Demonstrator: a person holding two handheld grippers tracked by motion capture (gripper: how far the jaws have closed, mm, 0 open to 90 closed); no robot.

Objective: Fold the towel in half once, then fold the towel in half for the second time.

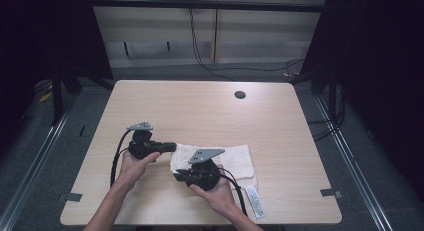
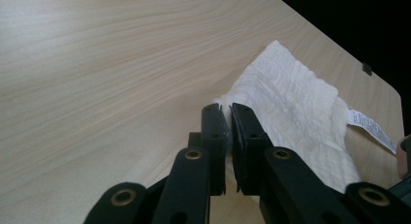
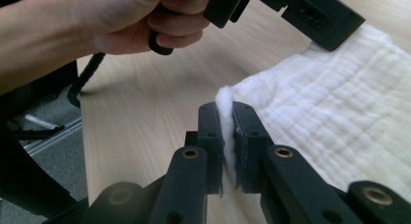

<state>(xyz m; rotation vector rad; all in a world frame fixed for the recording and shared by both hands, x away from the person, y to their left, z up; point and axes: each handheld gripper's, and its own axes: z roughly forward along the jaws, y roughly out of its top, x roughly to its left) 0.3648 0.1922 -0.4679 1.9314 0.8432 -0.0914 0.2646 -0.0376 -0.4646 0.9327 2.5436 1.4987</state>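
A white quilted towel [image 1: 227, 158] lies flat on the wooden table [image 1: 200, 106], near the front edge. My left gripper [image 1: 172, 147] reaches in from the left, its jaws pressed together on the towel's far left corner [image 2: 291, 103]. In the left gripper view, a thin fold of cloth sits between the pads at my left gripper [image 2: 226, 122]. My right gripper [image 1: 176, 176] pinches the near left corner. A tuft of towel [image 3: 339, 117] bulges up between the jaws of my right gripper [image 3: 225, 122]. The towel's left edge is raised slightly off the table.
A white care label [image 1: 254, 201] sticks out from the towel's near right corner. A round cable hole [image 1: 240, 95] sits at the table's far side. Black cables trail on the floor behind. The other hand [image 3: 97, 30] and its gripper body [image 3: 320, 15] hang close above.
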